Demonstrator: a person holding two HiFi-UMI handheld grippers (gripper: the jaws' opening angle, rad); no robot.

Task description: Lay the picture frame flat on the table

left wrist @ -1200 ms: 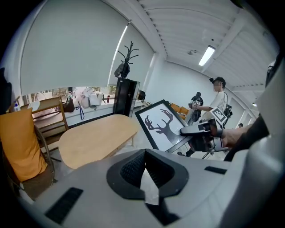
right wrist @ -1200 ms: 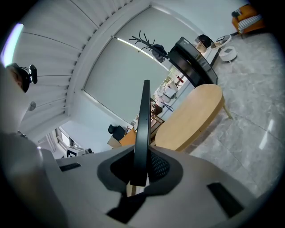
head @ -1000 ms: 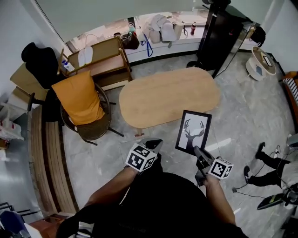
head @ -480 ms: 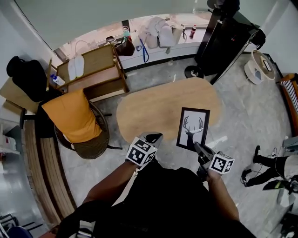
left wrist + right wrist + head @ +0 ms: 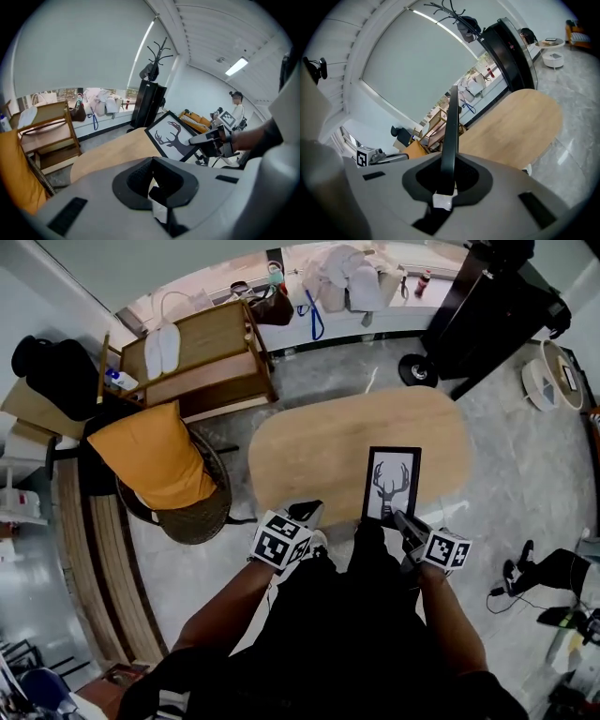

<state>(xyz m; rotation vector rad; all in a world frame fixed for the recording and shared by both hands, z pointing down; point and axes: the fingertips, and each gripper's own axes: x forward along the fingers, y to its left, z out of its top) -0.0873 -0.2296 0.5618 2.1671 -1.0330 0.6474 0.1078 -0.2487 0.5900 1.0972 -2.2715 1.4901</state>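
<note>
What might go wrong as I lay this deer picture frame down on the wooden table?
The right gripper pinches the picture frame only at its bottom edge, so it may pivot or slip.
The frame hangs by the near edge of the oval table; laid there, it might overhang and tip off.
The left gripper is off the frame, giving no support.

My left tool (image 5: 152,180) has its jaws together with nothing between them. Beyond it, my right tool (image 5: 194,139) is clamped on one edge of a black-framed picture of a dark deer head (image 5: 169,137), held tilted beside the light wooden oval bench (image 5: 110,152).
</note>
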